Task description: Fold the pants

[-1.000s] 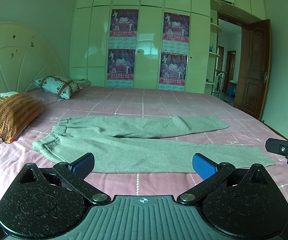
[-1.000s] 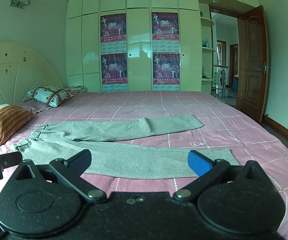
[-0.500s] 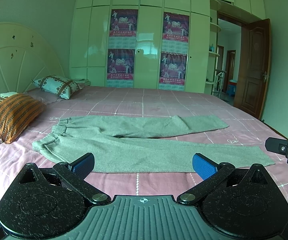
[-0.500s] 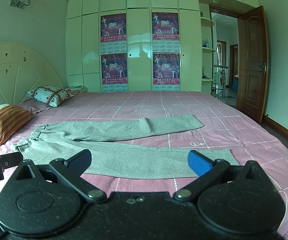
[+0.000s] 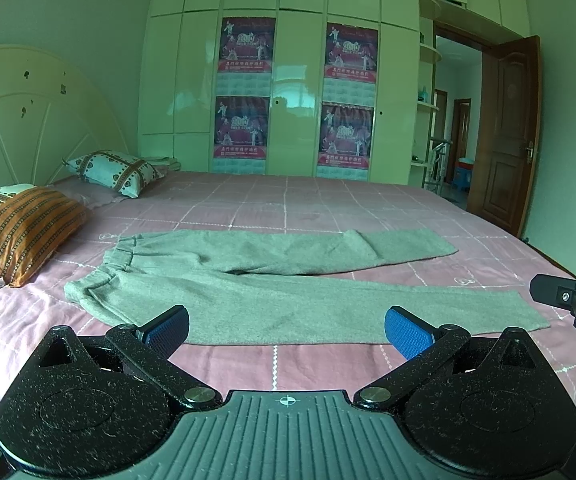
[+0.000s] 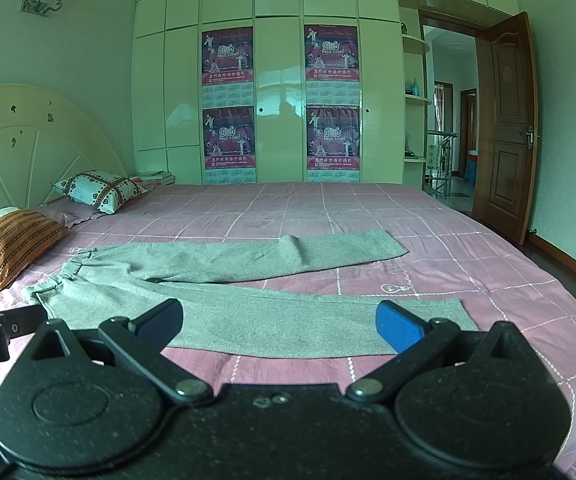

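Step in hand looks like the very start: pants (image 5: 288, 280) lie unfolded on the bed (image 5: 328, 208), nothing gripped yet. The left gripper (image 5: 286, 326) hangs at the near edge w/ jaws spread wide, nothing between them; the right gripper (image 6: 280, 326) is likewise wide open and empty. In the left view the right one's tip shows at 3 o'clock; in the right view the left one's tip shows at 9.

Pants: grey, flat, waistband at 9–10 o'clock toward the pillows, both legs running to 3 o'clock. Near leg lies straight, just ahead of the pads (image 5: 406, 334); far leg angles off toward 1–2 o'clock w/ a small ridge midway, so the legs splay in a narrow V.

Next move prob. calls for one gripper on the waistband, the other on a cuff, to lay one leg over the other; thin fabric on a soft sheet means pinching low w/o catching the sheet.

Surface: pink checked sheet, smooth. Room: striped pillow (image 5: 24, 232) at 9, patterned pillow (image 5: 116, 172) at 10, headboard (image 5: 28, 120) behind, wardrobe (image 5: 296, 80) w/ posters at 12, open door (image 5: 508, 132) at 2.
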`<move>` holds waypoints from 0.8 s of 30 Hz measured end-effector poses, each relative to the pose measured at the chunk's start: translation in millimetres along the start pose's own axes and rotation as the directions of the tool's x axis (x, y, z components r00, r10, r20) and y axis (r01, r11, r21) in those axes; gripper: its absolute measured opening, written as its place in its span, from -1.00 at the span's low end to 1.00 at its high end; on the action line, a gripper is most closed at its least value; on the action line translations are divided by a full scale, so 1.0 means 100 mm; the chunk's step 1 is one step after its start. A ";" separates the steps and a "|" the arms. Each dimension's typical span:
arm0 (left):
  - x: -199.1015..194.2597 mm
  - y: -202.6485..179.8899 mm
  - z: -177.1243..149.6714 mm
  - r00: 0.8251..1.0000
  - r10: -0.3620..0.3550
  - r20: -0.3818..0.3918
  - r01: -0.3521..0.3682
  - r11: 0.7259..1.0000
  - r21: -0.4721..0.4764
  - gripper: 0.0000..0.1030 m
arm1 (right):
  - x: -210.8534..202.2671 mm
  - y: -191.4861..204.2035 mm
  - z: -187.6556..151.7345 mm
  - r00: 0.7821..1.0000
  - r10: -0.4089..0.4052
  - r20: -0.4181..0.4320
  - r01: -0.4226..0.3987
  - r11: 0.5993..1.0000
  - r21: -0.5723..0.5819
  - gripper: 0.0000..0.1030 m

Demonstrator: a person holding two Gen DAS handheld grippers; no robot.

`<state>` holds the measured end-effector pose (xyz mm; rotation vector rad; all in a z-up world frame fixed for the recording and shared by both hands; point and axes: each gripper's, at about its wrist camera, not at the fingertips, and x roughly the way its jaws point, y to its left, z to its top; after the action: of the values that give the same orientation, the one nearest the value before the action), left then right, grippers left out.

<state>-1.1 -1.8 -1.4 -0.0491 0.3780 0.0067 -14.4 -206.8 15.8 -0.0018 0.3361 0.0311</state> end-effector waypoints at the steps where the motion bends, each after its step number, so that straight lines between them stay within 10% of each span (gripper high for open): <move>1: 0.00 0.00 0.00 1.000 0.002 0.000 -0.002 1.000 0.001 1.00 | 0.00 0.00 0.00 1.000 0.000 0.000 0.000 1.000 0.000 0.89; 24: 0.27 0.22 0.11 0.996 0.082 -0.041 -0.084 0.996 -0.041 1.00 | 0.16 -0.07 0.13 0.998 0.060 0.023 -0.061 0.998 0.022 0.89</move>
<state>28.1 20.5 -2.0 -0.0758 0.4185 0.0963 5.3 -213.1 23.1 0.0313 0.3139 0.0873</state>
